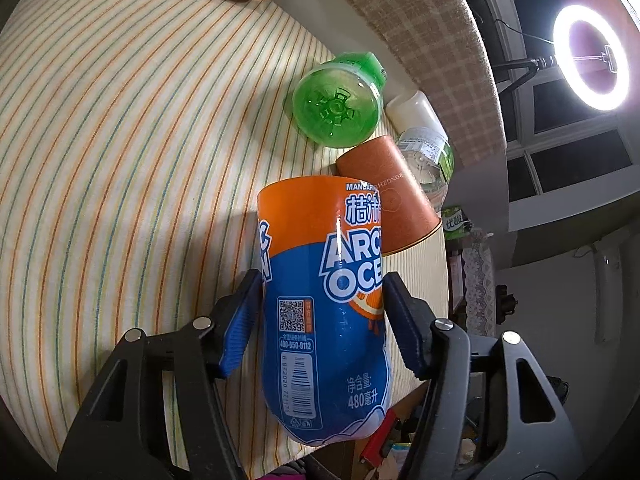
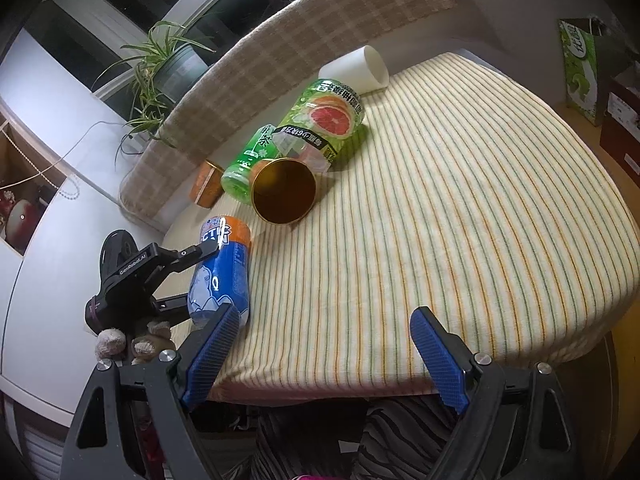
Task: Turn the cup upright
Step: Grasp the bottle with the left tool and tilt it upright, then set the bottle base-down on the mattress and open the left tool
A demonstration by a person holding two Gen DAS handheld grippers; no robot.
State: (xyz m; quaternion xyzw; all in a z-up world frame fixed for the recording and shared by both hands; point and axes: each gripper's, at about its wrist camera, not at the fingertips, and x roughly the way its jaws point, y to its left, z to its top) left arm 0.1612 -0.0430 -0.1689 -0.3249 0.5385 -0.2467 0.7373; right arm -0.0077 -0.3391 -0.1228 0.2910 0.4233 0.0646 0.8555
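While the left gripper (image 1: 322, 322) clamps its blue pads (image 1: 239, 330) on the blue-and-orange bottle (image 1: 324, 300) at the striped cushion's (image 1: 120, 140) near edge, the right gripper (image 2: 324, 356) hangs wide apart over that same edge, holding nothing. Orange paper cup (image 2: 285, 191) lies on its side toward the cushion's back edge, dark open mouth facing the right wrist camera, base touching the grapefruit-label bottle (image 2: 326, 120). Green tea bottle (image 2: 250, 160) lies just beside the cup, touching it. White cup (image 2: 356, 70) lies on its side at the back edge, beyond the grapefruit bottle. Second orange cup (image 2: 206, 184) sits near the back corner by the plaid backrest (image 2: 280, 48). Ring light (image 1: 590, 58) glows off the cushion in left wrist view.
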